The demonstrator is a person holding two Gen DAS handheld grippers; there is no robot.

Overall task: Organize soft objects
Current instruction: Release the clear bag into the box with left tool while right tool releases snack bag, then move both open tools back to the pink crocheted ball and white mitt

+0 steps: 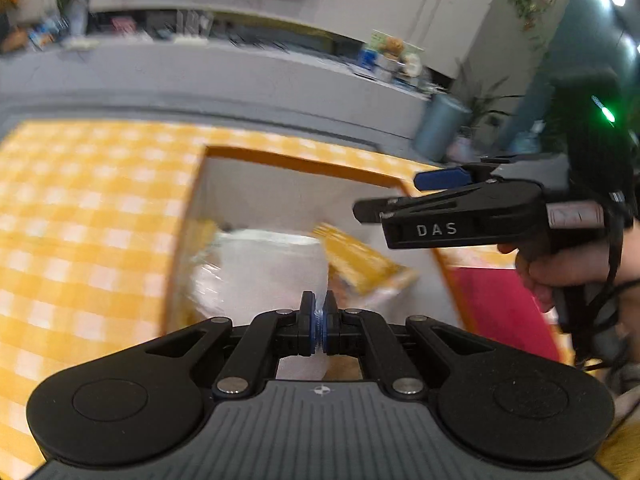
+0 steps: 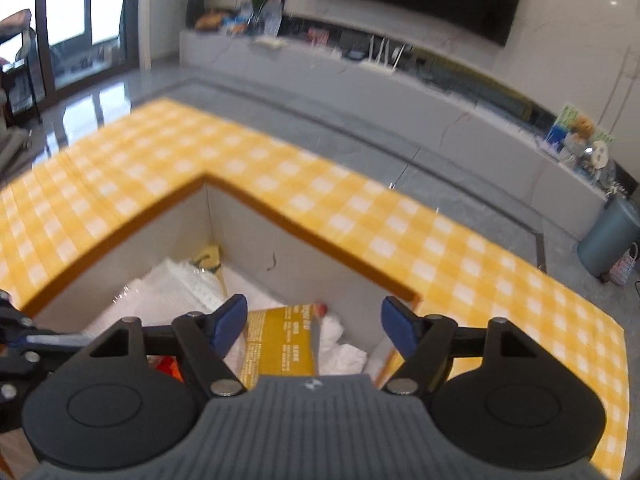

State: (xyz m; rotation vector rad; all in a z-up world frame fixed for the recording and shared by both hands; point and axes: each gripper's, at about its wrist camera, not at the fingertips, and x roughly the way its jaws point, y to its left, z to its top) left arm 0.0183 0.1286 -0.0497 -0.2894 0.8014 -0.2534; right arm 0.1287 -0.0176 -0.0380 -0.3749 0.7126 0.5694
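An orange-rimmed box (image 1: 304, 162) with grey inner walls sits on the yellow checked cloth; it also shows in the right wrist view (image 2: 256, 204). Inside lie white plastic-wrapped soft packs (image 1: 264, 268) and a yellow packet (image 1: 360, 260), also seen in the right wrist view (image 2: 280, 344) beside white packs (image 2: 176, 292). My left gripper (image 1: 319, 322) is above the box, jaws closed together, with nothing clearly between them. My right gripper (image 2: 314, 322) is open and empty above the yellow packet; it shows from the side in the left wrist view (image 1: 384, 200).
The yellow checked cloth (image 2: 360, 208) covers the table around the box. A red item (image 1: 504, 308) lies right of the box. Beyond the table are grey floor, a long grey TV cabinet (image 2: 400, 92) and a blue-grey bin (image 2: 608, 244).
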